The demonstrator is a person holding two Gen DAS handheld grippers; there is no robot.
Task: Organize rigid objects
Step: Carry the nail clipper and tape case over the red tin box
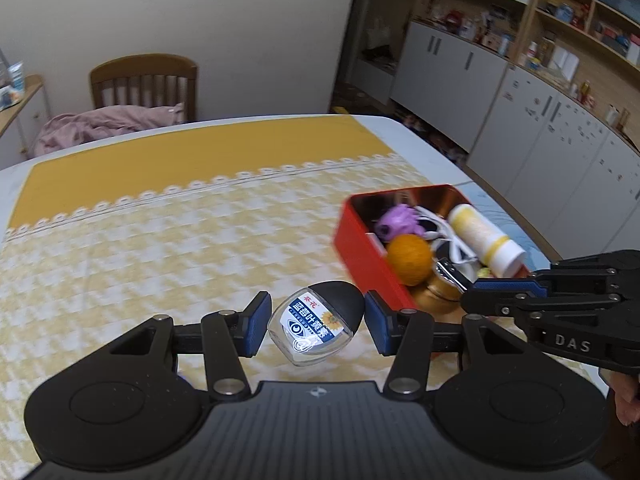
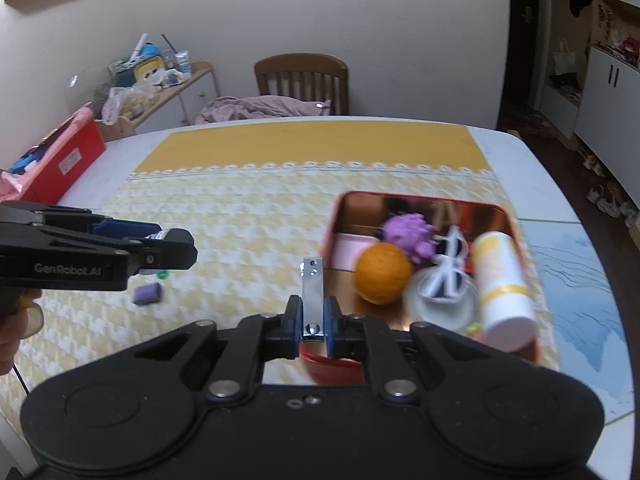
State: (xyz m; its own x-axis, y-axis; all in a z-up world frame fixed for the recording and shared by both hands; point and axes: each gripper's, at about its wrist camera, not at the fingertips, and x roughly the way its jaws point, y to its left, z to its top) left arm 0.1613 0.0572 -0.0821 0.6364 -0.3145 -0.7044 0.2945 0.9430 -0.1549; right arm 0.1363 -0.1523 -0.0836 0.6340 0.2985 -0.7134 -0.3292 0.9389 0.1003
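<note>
At the bottom centre of the left wrist view, a small black-capped bottle [image 1: 316, 326] is pinched by the left gripper [image 1: 317, 325]. A metal clip [image 2: 312, 300] is clamped in the right gripper [image 2: 312, 330], lower centre of its view. Beyond, the red tin [image 2: 516, 224] already holds an orange ball [image 2: 384, 278], a purple toy [image 2: 408, 232], sunglasses [image 2: 448, 268] and a white tube [image 2: 504, 280]; both held items remain unplaced. Only the right view shows a purple block [image 2: 148, 294] left on the tablecloth [image 2: 248, 224].

A home dining room: clothed table [image 1: 160, 216], wooden chair [image 1: 144, 84], cluttered cupboards [image 1: 500, 92].
</note>
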